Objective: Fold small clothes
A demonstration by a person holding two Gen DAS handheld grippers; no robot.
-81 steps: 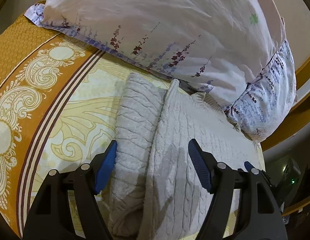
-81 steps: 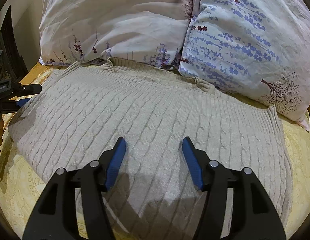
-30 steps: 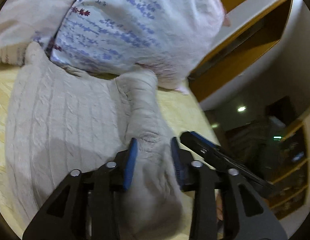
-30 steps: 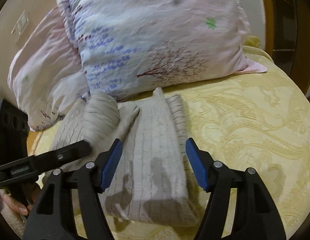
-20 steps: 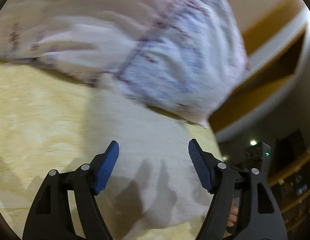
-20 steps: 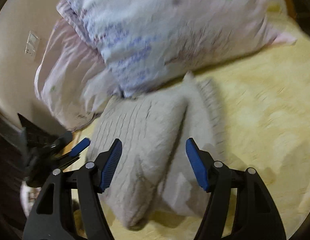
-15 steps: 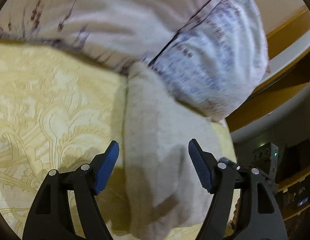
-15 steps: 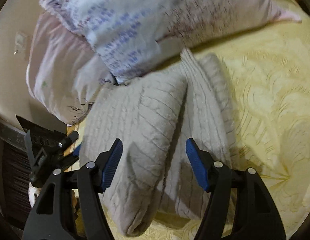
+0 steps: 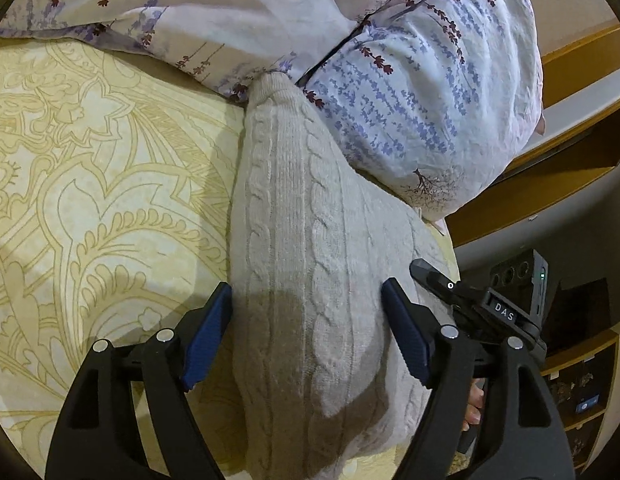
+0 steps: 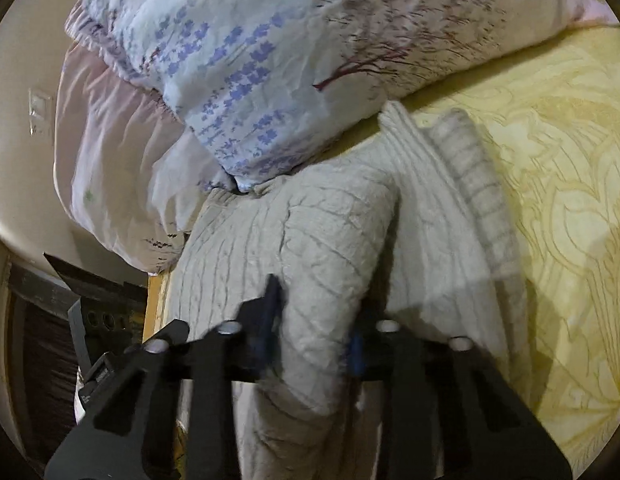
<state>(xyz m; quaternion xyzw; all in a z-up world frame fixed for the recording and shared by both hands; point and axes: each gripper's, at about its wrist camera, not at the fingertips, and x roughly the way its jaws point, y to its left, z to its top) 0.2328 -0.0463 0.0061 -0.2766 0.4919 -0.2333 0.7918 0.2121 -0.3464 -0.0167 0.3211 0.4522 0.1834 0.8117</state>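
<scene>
A beige cable-knit sweater (image 9: 310,240) lies folded into a long bundle on the yellow patterned bedspread (image 9: 89,184), its far end against the pillows. My left gripper (image 9: 307,336) is open, its blue-padded jaws astride the near end of the bundle. In the right wrist view the sweater (image 10: 330,232) shows a folded layer on top and a ribbed hem at the right. My right gripper (image 10: 314,332) is closed on that folded layer, which bulges between its jaws. The right gripper's body also shows in the left wrist view (image 9: 490,308).
Two floral pillows (image 9: 390,60) lie along the head of the bed, touching the sweater; they also show in the right wrist view (image 10: 269,60). A wooden bed frame and shelves (image 9: 570,184) stand at the right. The bed edge (image 10: 157,292) is just left of the sweater.
The left gripper let go of the sweater fold and opened, then settled over the bundle's end. The right gripper moved in and closed on the folded layer.
</scene>
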